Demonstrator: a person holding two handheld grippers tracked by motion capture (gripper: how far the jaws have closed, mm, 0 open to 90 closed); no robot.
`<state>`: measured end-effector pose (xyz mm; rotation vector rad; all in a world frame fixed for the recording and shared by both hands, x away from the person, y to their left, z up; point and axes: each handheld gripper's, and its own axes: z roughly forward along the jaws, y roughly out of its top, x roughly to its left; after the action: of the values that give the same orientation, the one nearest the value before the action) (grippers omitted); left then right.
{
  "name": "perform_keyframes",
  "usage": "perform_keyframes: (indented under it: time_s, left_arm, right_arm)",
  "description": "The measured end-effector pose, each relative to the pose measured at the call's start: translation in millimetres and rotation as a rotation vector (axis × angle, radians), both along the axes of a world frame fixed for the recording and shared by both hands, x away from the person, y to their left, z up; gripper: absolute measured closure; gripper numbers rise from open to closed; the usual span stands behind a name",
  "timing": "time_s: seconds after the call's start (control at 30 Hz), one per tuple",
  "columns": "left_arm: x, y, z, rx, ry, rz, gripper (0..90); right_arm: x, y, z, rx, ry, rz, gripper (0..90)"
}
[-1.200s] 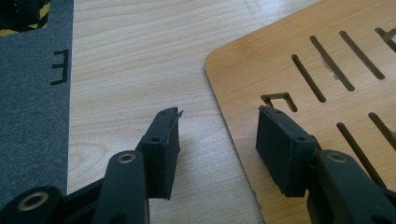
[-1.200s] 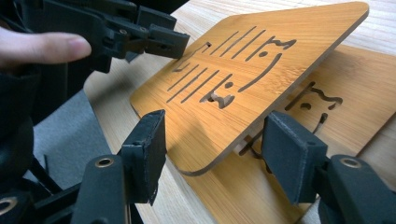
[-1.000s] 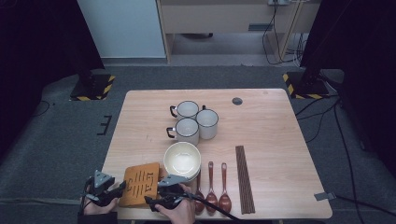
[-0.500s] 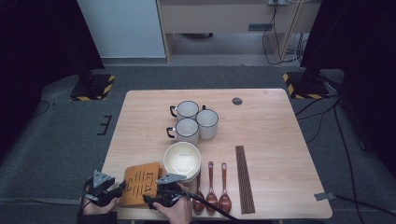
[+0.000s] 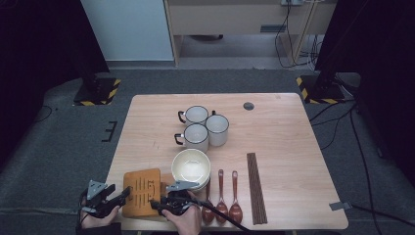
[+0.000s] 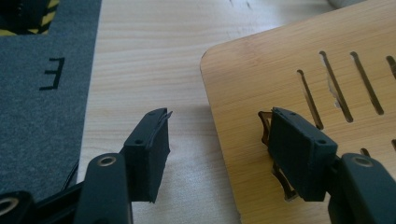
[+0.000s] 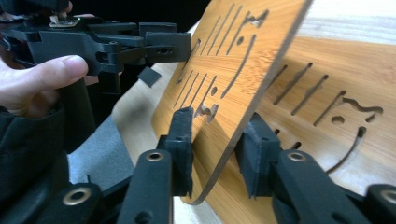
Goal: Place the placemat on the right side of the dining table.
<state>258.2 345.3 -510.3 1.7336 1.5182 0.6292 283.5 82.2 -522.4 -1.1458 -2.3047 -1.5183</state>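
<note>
- Two flat, orange-brown bamboo boards with cut slots are lying stacked at the near left corner of the pale wooden bench (image 5: 274,142). I am separating the top board (image 7: 233,51) from the lower board (image 7: 336,88).
- My right tool (image 7: 217,154) has just been closing. Its pads are now sitting on both faces of the top board's raised edge, and they appear to be clamping it.
- The top board is standing tilted, with one side up off the lower board, which is lying flat on the bench.
- My left tool (image 6: 212,149) has just been opening. Its jaws are now standing apart, one over bare bench and one over the wood, with the board's edge between them and neither pad pressing.
- I am reading this as a hand-over, with the right tool taking the top board as the left lets go.
- The next step, I judge, is lifting the top board clear. The grip is near a corner, so the board may swing or slip.
</note>
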Motion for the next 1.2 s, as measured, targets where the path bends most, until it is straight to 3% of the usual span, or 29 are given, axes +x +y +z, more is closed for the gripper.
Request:
perform_keyframes:
  time_s: [0.33, 0.73, 1.2]
  left_arm:
    - [-11.8, 4.9, 4.0, -0.039, -0.065, 0.007, 35.9]
    - [-24.8, 8.7, 6.1, -0.047, -0.12, 0.005, 35.6]
    - [-29.1, 11.3, 7.0, -0.044, -0.13, 0.013, 36.4]
  right_arm:
    - [-1.8, -3.3, 4.7, 0.071, 0.009, 0.038, 78.8]
    - [-4.1, -4.7, 6.3, 0.12, 0.052, 0.059, 85.6]
    - [-5.6, -4.8, 8.1, 0.142, 0.057, 0.064, 87.2]
